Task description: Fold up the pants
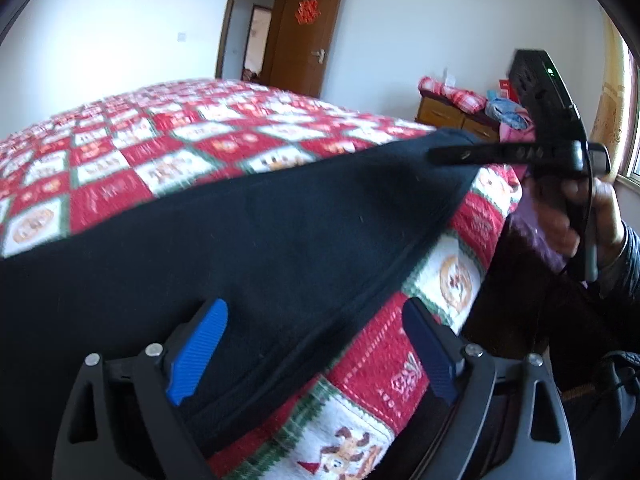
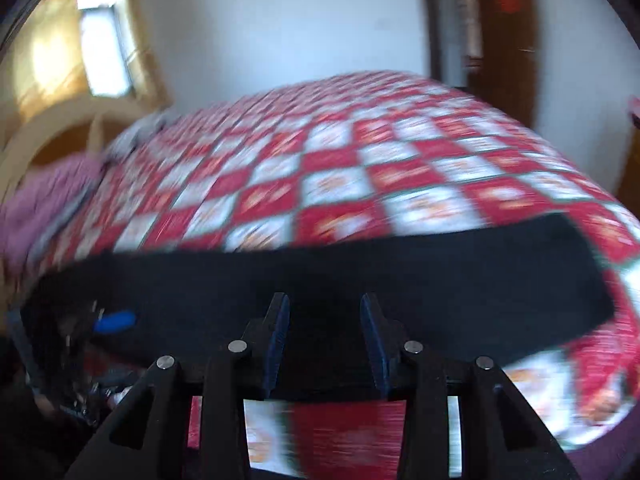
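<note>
Dark navy pants [image 1: 256, 232] lie flat along the near edge of a bed with a red and white checked blanket [image 1: 168, 136]. My left gripper [image 1: 316, 320] is open, its blue pads [image 1: 198, 350] straddling the pants' near hem at one end. My right gripper [image 2: 324, 320] is open low over the middle of the pants [image 2: 440, 272]; the view is blurred. In the left wrist view the right gripper [image 1: 452, 156] reaches over the far end of the pants, held by a hand. The left gripper's blue pad [image 2: 116, 320] shows at the left of the right wrist view.
An open brown door [image 1: 308, 36] stands behind the bed. A wooden dresser [image 1: 456, 116] piled with cloth is at the right. A window [image 2: 104, 52] and a pink cloth [image 2: 44, 208] are at the bed's head. The person's dark legs [image 1: 532, 292] stand against the bed's edge.
</note>
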A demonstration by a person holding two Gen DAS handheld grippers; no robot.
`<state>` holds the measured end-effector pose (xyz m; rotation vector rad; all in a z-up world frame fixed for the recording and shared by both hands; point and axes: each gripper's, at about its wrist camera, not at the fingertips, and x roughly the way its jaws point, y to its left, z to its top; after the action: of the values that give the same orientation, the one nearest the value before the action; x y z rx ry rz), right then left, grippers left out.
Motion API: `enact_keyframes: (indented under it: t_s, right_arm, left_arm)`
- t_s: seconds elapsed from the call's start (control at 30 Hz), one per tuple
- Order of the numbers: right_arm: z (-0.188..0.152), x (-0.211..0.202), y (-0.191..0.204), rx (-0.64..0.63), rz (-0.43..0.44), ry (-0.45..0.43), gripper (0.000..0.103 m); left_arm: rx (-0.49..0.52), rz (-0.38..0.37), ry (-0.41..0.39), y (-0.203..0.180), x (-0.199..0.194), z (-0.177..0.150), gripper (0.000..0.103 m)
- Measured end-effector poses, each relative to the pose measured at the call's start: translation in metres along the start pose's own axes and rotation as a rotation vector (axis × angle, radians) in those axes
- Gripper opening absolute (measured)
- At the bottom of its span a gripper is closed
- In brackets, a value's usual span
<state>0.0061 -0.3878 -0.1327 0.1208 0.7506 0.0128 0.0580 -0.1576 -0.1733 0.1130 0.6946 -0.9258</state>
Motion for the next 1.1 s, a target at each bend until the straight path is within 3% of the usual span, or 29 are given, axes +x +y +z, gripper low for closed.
enact_keyframes:
  t_s: [0.1,0.23,0.4,0.53,0.63,0.77,0.83,0.97,1.1]
  right_arm:
    - [-0.017,0.028,0.028,-0.121,-0.049,0.081,0.039]
    - [-0.046,0.043,0.038,-0.194,-0.039,0.204,0.039]
    - [-0.036,0.028,0.034,-0.154,0.022,0.201,0.039]
    - [-0.011,0.017,0.015,-0.05,0.023,0.107,0.039]
    - [0.008,0.02,0.014,-0.019,0.003,0.054,0.039]
    - [0.021,0.042,0.039,-0.049,0.046,0.034,0.039]
    - [0.018,0.053,0.053,-0.091,0.058,0.046,0.039]
    - [0.001,0.08,0.065,-0.128,0.05,0.151,0.04]
    - [-0.01,0.082,0.07,-0.191,0.018,0.168,0.04]
  left_arm:
    - [0.068,0.003,0.013,-0.01,0.001,-0.009,0.099]
    - [0.105,0.015,0.02,-0.017,-0.005,-0.016,0.099]
    - [0.065,0.004,-0.037,-0.013,-0.024,-0.004,0.099]
    - [0.035,0.042,-0.087,-0.002,-0.023,0.017,0.099]
    - [0.025,0.126,-0.048,0.006,-0.004,0.029,0.099]
    - [0.009,0.199,0.017,0.014,0.012,0.025,0.099]
    - [-0.004,0.204,0.043,0.017,0.014,0.018,0.099]
    - [0.065,0.235,0.035,0.005,0.015,0.006,0.103]
    - [0.103,0.258,0.024,-0.004,0.013,-0.001,0.103]
